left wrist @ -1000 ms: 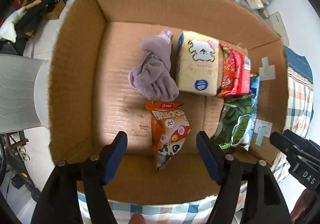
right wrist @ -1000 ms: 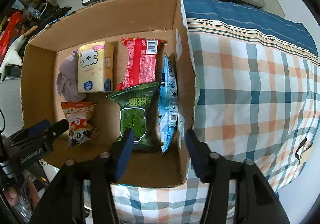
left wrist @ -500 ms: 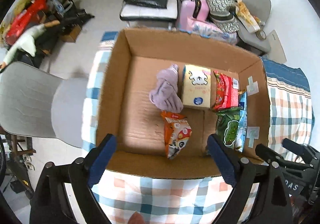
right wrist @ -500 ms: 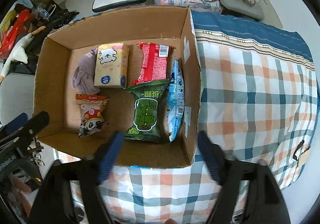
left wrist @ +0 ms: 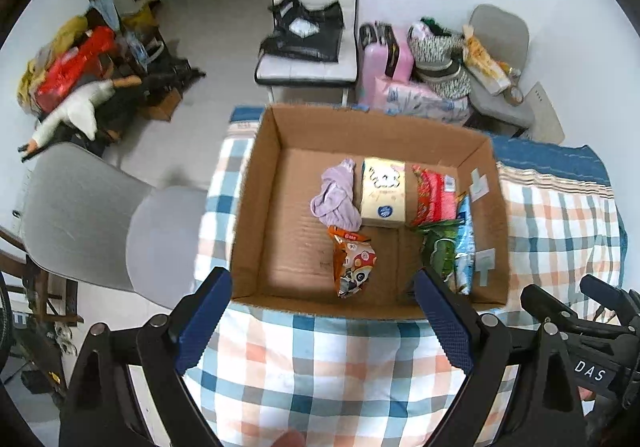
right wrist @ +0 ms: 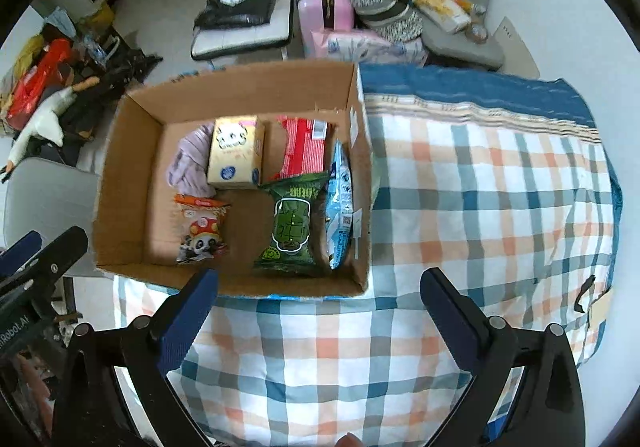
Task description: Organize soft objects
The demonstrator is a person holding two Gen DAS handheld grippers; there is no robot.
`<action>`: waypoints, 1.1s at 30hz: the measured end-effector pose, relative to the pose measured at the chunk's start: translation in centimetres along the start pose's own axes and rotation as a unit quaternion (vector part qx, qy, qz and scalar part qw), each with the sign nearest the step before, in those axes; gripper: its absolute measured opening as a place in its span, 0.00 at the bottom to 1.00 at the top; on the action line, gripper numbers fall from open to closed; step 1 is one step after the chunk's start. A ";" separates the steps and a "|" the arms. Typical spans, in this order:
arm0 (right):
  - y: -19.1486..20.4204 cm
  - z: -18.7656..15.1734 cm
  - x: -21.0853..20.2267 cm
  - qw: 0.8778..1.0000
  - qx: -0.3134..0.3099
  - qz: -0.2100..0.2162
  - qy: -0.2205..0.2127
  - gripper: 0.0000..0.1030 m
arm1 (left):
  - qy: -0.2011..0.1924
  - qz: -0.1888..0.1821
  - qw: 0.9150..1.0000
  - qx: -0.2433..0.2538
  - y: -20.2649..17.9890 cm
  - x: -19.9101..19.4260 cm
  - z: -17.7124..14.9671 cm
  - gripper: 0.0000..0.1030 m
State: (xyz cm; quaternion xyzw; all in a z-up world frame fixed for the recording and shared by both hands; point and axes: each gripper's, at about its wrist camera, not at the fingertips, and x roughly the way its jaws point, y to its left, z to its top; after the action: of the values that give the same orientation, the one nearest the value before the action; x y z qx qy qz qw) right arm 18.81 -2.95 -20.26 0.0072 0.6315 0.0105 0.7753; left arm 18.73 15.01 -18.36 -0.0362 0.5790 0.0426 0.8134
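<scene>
You get bright, even daylight in both fisheye views, with a soft shadow pooled along the inner left wall of the cardboard box [left wrist: 256,207] and no harsh glare. Straight lines bow strongly toward the dark circular borders. In the left wrist view, slight blur softens the white chair [left wrist: 308,27]; the checked cloth [right wrist: 480,207] stays sharp.

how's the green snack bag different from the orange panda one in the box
The green snack bag is larger and lies against the blue packet near the box's right wall; the orange panda bag is smaller and lies apart, nearer the middle, just below the purple cloth. Both lie flat on the cardboard box floor.
</scene>
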 end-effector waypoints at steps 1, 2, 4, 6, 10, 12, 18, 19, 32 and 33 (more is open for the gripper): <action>-0.1 -0.4 -1.0 1.000 0.001 0.004 -0.008 1.00 | -0.013 0.000 1.000 0.000 -0.1 -1.3 -0.3 0.91; -0.3 -0.9 -2.1 1.000 0.004 0.007 -0.018 1.00 | -0.022 0.001 1.000 0.000 -0.1 -2.3 -0.5 0.91; -0.6 -1.8 -4.2 0.999 0.008 0.011 -0.032 1.00 | -0.038 -0.001 0.999 0.001 -0.1 -4.5 -1.0 0.91; -0.9 -3.0 -6.6 0.998 0.008 0.015 -0.054 1.00 | -0.054 -0.003 0.999 0.005 -0.3 -6.7 -1.6 0.91; -1.2 -5.0 -11.6 0.995 0.007 0.017 -0.097 1.00 | -0.080 -0.009 0.997 0.011 -0.5 -10.3 -2.9 0.91; -1.4 -6.1 -14.1 0.993 0.007 0.017 -0.116 1.00 | -0.089 -0.014 0.996 0.008 -0.5 -11.7 -3.4 0.91; -1.5 -8.4 -19.3 0.987 0.004 0.014 -0.158 1.00 | -0.122 -0.008 0.992 0.012 -0.6 -15.8 -5.1 0.91; -1.5 -8.7 -19.9 0.987 0.003 0.012 -0.163 1.00 | -0.127 -0.006 0.992 0.013 -0.6 -16.4 -5.3 0.91; -1.3 -11.4 -23.8 0.983 0.000 0.000 -0.184 1.00 | -0.150 0.004 0.989 0.007 -0.3 -20.1 -7.5 0.91; -1.4 -11.5 -24.0 0.983 0.001 -0.001 -0.186 1.00 | -0.149 0.005 0.989 0.008 -0.3 -20.1 -7.5 0.91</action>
State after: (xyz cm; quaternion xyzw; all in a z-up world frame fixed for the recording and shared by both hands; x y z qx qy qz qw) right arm 2.69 -4.94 0.90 0.0092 0.4767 0.0074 0.8790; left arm 5.15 13.35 -1.81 -0.0206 0.4518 0.0468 0.8906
